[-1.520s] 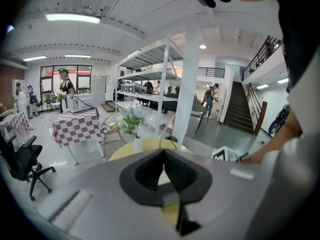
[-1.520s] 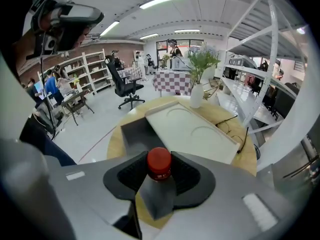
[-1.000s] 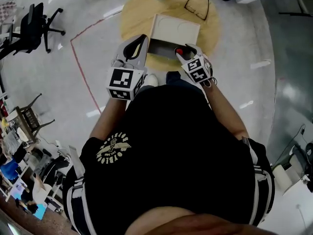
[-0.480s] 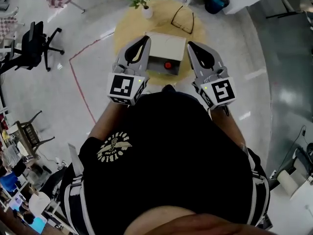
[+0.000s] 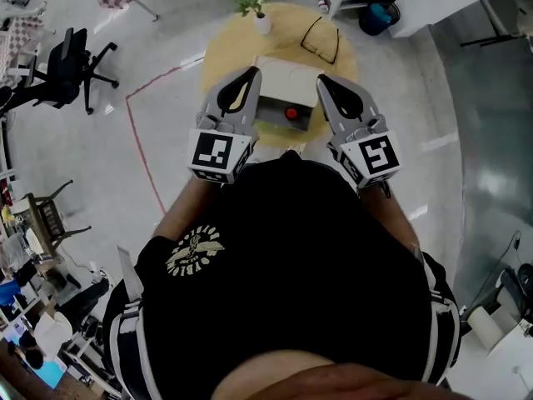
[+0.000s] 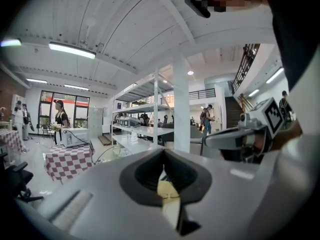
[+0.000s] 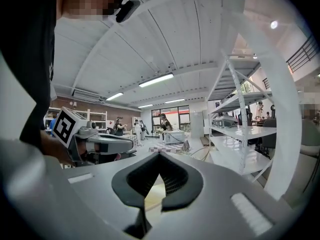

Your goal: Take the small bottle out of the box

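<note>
Left gripper (image 5: 247, 77): jaws clenched, nothing between them. Right gripper (image 5: 325, 82): the same. You held them either side of the open box (image 5: 271, 107) on the round worktop (image 5: 223, 55). The red-capped small bottle (image 5: 291, 113) sat inside the box. Beyond lay glasses (image 5: 321, 40) and a flower vase (image 5: 261, 23).

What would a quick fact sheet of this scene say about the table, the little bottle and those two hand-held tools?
round table: yellow, holds everything below
box: open, lid tipped back
small bottle: red cap, inside the box
glasses: beyond the box
flower vase: far edge
left gripper: fingers together, empty, left of the box
right gripper: fingers together, empty, right of the box
</note>
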`<act>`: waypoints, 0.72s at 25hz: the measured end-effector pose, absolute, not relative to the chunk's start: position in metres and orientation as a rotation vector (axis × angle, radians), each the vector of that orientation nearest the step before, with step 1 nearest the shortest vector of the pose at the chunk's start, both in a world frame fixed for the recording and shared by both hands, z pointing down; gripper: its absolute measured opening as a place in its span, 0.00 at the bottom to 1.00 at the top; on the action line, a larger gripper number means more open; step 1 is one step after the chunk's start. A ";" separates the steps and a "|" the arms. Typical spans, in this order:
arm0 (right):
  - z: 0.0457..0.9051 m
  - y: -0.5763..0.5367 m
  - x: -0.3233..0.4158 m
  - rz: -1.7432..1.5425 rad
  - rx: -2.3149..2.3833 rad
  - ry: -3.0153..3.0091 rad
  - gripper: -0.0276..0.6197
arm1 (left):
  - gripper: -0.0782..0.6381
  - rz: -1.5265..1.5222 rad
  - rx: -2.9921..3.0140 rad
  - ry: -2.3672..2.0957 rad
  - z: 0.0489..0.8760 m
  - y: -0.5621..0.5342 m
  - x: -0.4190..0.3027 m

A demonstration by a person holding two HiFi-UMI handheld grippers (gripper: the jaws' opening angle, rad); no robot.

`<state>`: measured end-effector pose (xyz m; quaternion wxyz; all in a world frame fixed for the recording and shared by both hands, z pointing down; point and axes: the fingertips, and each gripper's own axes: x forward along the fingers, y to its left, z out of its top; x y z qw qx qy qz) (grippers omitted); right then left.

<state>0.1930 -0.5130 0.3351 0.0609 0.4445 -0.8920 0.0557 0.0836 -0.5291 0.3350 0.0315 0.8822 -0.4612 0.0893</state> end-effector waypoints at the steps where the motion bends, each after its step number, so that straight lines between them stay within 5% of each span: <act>1: 0.333 -0.510 0.190 0.174 1.347 -2.704 0.05 | 0.11 0.287 2.718 -1.422 0.334 -0.525 0.081; 18: 0.322 -0.415 0.154 0.159 1.550 -2.569 0.05 | 0.11 0.249 2.685 -1.279 0.354 -0.438 0.015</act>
